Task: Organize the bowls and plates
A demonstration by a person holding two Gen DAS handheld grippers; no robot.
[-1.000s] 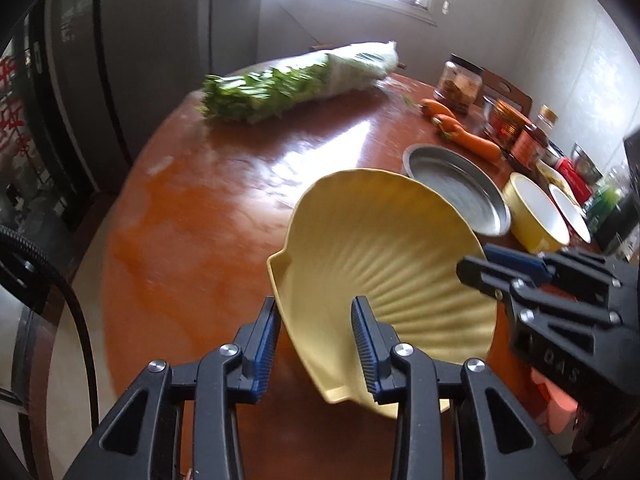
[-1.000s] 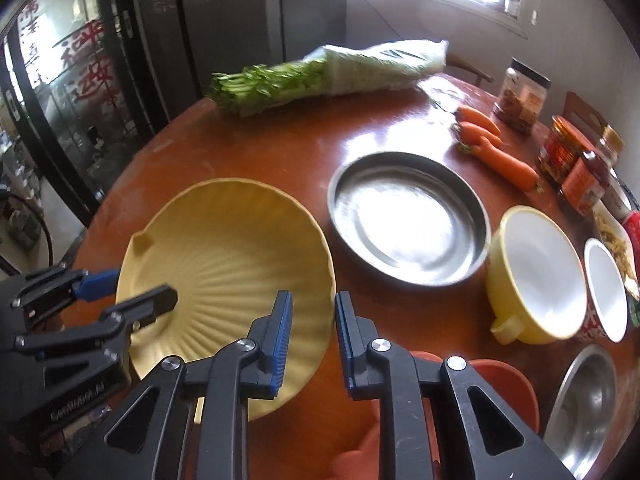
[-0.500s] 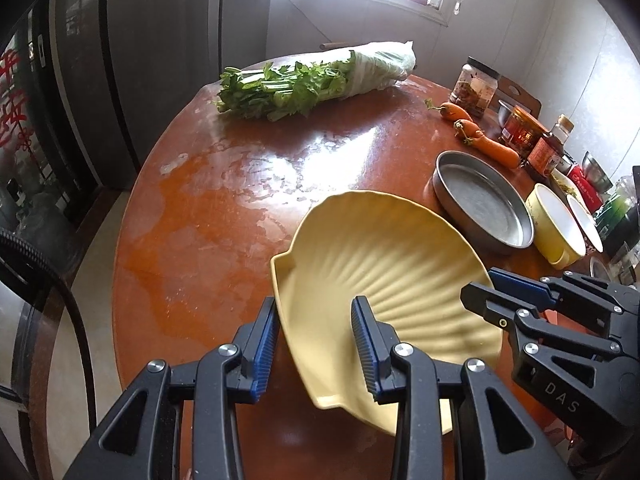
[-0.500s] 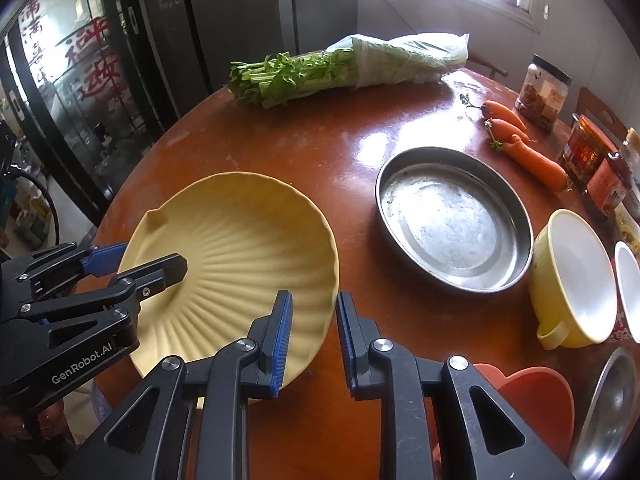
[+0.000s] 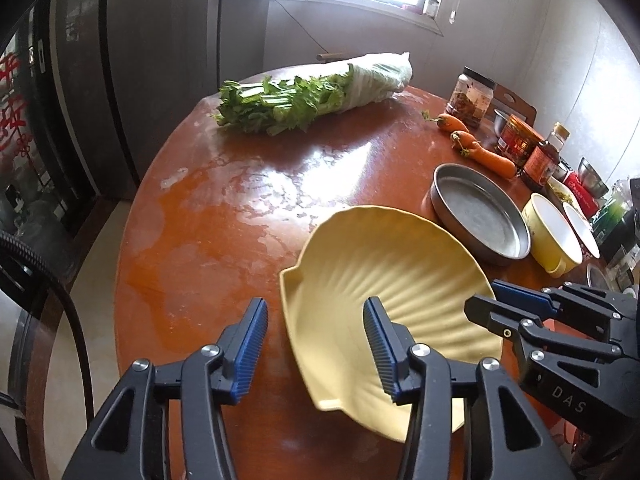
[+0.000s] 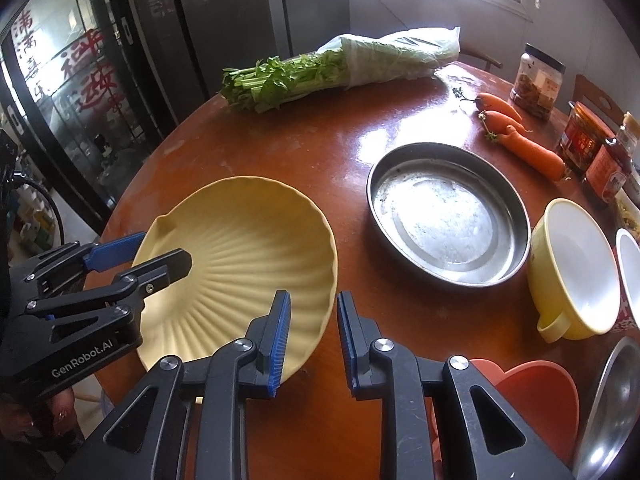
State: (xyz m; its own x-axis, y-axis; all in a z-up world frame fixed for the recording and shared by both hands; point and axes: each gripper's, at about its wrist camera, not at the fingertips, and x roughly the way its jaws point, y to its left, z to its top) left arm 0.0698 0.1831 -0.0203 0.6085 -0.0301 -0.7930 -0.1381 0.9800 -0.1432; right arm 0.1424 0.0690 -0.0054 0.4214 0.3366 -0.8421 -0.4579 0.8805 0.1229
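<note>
A yellow shell-shaped plate point(image 5: 380, 264) point(image 6: 248, 240) sits tilted over the near part of the round brown table point(image 5: 240, 208). My right gripper point(image 6: 312, 332) is shut on its right rim, one finger inside the dish and one outside; in the left wrist view the right gripper point(image 5: 484, 298) clasps that edge. My left gripper point(image 5: 314, 344) straddles the plate's left rim while its jaws are opening, and the left pad stands apart from the rim. Beyond lie a round steel pan point(image 6: 444, 216) and a yellow bowl point(image 6: 572, 272) with a white inside.
A white bowl point(image 6: 630, 264), an orange heart-shaped dish point(image 6: 532, 384) and a steel bowl point(image 6: 612, 408) crowd the right side. Carrots point(image 6: 524, 140), jars point(image 6: 580, 136) and a bundle of greens point(image 6: 320, 76) lie at the back. A dark glass-fronted cabinet point(image 6: 100, 80) stands beyond the table's left edge.
My left gripper's jaws have widened and its pads have come off the plate's left rim. The right gripper keeps its hold on the right rim.
</note>
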